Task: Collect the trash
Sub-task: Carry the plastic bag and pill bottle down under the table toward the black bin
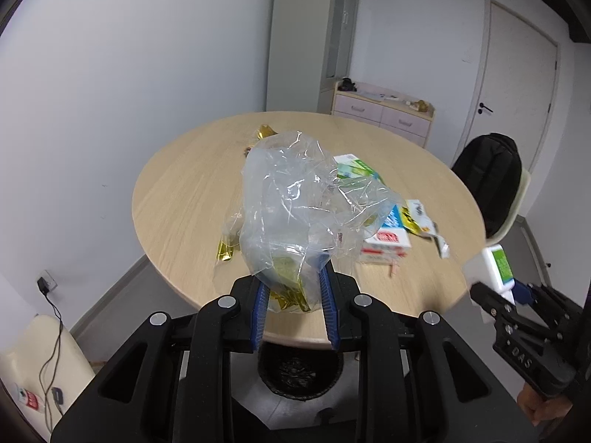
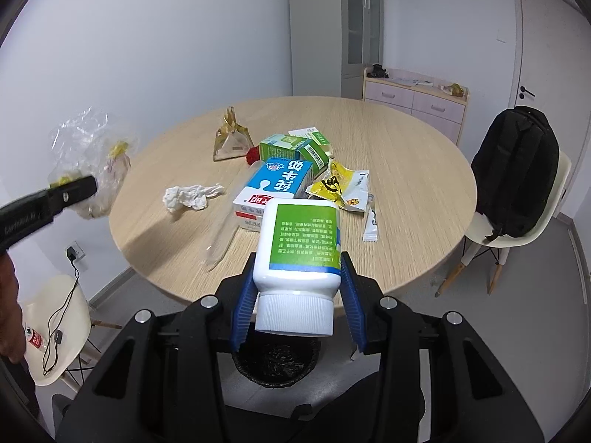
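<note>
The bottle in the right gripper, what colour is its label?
Green with white print, on a white bottle with a white cap; clearest in the right wrist view.

Crinkly clear plastic bag (image 1: 295, 199); matt wood-grain table (image 1: 184, 192)

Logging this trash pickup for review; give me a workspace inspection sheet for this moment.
Surface: round wooden table, partly littered.
Job's things: clear plastic bag and white bottle lifted; black-lined bin below.
Clutter: milk carton, green box, crumpled tissue, yellow wrapper, gold bag.
Grippers: left gripper clamps the bag; right gripper clamps the bottle.
Cables: charger lead draped over a chair.
Surroundings: backpack on a chair, pink drawers, door.
</note>
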The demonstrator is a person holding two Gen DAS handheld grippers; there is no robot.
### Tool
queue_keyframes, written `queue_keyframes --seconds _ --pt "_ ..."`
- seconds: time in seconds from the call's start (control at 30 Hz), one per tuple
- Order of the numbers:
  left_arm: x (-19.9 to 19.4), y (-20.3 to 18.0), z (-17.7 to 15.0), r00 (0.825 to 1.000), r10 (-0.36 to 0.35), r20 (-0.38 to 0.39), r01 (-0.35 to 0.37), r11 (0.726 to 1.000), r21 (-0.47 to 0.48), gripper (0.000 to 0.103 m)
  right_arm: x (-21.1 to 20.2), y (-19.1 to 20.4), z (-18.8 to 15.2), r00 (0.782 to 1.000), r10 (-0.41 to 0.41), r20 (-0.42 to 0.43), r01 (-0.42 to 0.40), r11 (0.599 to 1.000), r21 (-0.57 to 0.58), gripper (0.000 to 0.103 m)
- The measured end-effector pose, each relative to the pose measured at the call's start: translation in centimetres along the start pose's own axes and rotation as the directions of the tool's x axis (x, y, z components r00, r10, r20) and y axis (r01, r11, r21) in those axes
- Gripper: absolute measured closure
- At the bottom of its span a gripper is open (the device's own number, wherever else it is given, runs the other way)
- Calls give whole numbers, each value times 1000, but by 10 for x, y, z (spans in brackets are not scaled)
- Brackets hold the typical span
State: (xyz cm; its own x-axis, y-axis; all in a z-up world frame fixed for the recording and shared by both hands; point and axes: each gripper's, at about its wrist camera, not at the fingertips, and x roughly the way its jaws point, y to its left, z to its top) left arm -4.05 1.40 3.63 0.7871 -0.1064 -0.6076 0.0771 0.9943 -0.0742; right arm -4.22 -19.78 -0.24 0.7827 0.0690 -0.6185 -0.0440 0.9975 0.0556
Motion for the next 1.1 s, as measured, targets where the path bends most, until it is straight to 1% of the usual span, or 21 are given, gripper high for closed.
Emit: queue_keyframes --seconds 0.23,0.33,0.63,0.8,0.93,1.1 --pt "-14 -10 -28 1000 -28 9 28 1000 -3 78 -21 1 -13 1000 4 19 -4 1000 2 63" --pt "-16 -10 -41 1000 -29 8 29 1000 -5 78 -26 2 -18 1000 4 25 -4 1000 4 63" --pt "-17 -6 -79 999 -36 -32 35 999 -10 78 -33 8 -41 1000 13 16 -13 1000 3 63" --pt "-14 -5 -95 998 -39 -55 39 999 -6 78 -33 11 -55 1000 18 2 -18 1000 13 63" --pt "-14 -5 -109 996 -38 -75 39 999 10 78 -30 10 -68 1000 16 -18 -16 1000 19 63" --pt "-13 0 -125 994 -36 -99 36 999 1 78 -29 8 -82 1000 -1 -31 1 1000 21 63"
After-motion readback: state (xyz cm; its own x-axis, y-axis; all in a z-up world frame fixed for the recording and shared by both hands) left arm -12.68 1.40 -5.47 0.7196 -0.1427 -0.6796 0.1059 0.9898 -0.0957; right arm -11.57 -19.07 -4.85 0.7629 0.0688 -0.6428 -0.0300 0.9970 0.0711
